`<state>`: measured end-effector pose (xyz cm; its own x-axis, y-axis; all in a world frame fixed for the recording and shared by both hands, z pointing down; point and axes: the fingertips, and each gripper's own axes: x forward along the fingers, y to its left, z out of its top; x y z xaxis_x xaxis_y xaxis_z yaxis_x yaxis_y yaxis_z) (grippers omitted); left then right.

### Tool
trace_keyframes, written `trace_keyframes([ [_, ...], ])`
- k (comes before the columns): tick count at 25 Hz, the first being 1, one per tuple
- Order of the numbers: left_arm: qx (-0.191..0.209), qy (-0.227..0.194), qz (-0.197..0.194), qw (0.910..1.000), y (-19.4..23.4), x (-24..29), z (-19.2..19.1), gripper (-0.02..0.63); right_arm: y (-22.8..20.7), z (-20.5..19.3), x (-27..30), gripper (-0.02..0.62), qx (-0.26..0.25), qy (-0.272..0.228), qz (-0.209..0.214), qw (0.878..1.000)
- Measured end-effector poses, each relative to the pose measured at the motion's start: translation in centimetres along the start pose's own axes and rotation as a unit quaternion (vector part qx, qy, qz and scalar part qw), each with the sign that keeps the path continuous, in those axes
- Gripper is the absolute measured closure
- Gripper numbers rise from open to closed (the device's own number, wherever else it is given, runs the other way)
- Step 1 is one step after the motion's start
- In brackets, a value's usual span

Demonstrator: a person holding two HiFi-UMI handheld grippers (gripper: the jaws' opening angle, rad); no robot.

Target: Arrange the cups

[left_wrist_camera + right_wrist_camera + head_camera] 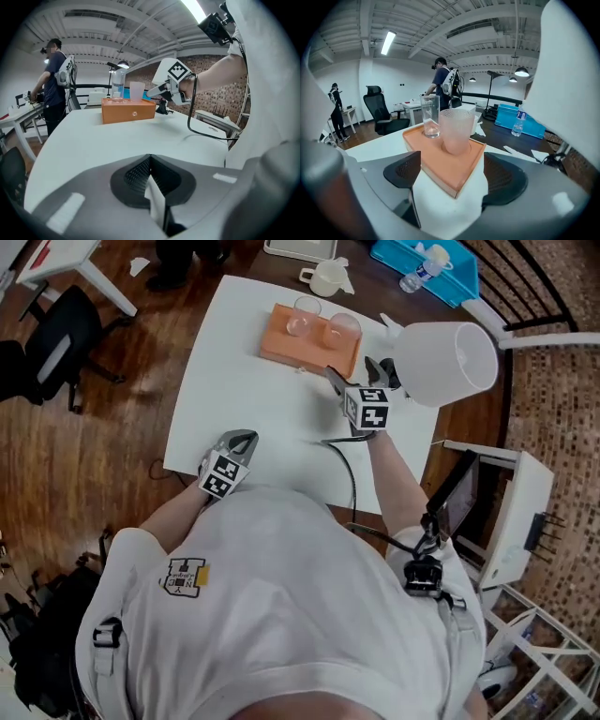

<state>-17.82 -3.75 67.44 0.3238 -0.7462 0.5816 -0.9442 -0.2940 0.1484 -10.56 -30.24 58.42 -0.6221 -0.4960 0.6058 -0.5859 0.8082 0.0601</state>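
Handling a frosted cup (456,130) and a clear cup (430,116), both standing upright, close together on an orange tray (440,159) towards the far side of the white table (234,381). Facing the tray's near corner with the right gripper (454,173), jaws spread wide, gripping nothing. Resting the left gripper (150,173) near the table's near edge, jaws together, empty. Probably best: centring one cup, closing gently, avoiding its neighbour. Not showing: tip-to-tray contact; frosted cup partly covering the clear one.
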Motion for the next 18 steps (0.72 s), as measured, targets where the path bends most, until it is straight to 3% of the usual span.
trace_keyframes([
  [11, 0.033, 0.005, -0.005, 0.9994, -0.5, -0.3, -0.2, 0.604, 4.7, -6.7, -7.4, 0.218, 0.029, 0.019, 0.0, 0.999],
  [18, 0.016, 0.005, 0.014, 0.9998, 0.0, 0.1, -0.8, 0.604, 7.5, -11.5, -10.2, 0.238, 0.055, 0.04, 0.024, 0.997],
])
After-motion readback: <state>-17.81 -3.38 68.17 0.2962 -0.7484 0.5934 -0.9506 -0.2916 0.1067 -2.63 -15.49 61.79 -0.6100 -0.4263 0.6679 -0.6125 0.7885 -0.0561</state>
